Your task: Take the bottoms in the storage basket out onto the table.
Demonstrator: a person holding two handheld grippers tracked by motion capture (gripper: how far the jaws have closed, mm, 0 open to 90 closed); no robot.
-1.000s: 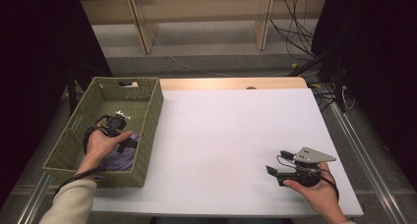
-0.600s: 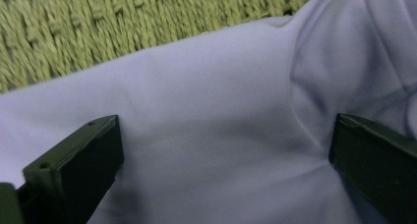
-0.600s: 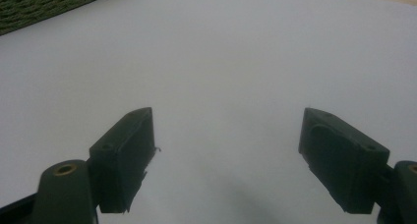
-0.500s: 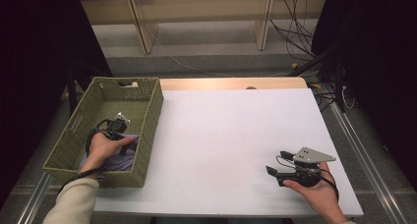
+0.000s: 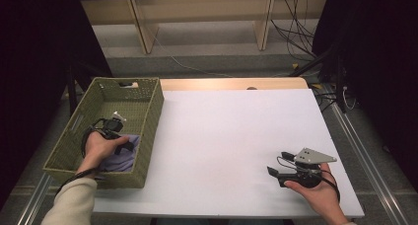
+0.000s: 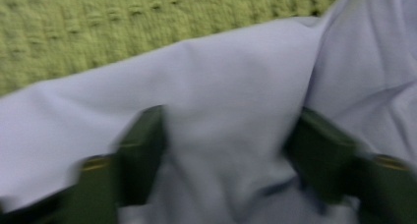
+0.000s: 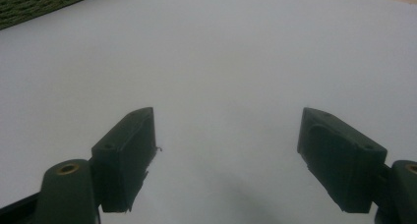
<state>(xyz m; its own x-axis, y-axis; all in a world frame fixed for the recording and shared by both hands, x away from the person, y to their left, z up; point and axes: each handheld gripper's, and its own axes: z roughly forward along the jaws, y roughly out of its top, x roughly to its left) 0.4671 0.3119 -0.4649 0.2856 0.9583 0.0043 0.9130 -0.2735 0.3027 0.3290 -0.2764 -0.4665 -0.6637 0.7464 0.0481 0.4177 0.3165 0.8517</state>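
Note:
A lavender cloth (image 5: 121, 161) lies crumpled in the near end of a green woven basket (image 5: 156, 106) at the table's left. My left gripper (image 5: 127, 147) points down into it from the person's left hand. In the left gripper view the cloth (image 6: 236, 86) bulges between the two jaws of the left gripper (image 6: 226, 150). They have just been closing and still stand apart, sunk into the fabric. The basket floor (image 6: 98, 27) shows behind. My right gripper (image 5: 277, 163) rests near the table's front right, open, with nothing between the jaws (image 7: 226, 150).
The white table top (image 5: 231, 131) stretches between the basket and the right hand. A wooden strip (image 5: 226, 83) runs along its far edge. Cables and shelf legs lie on the floor beyond. A corner of the basket (image 7: 29, 3) shows far off in the right gripper view.
The left hand has shifted slightly inside the basket, settling onto the cloth. The right hand and its gripper have not moved.

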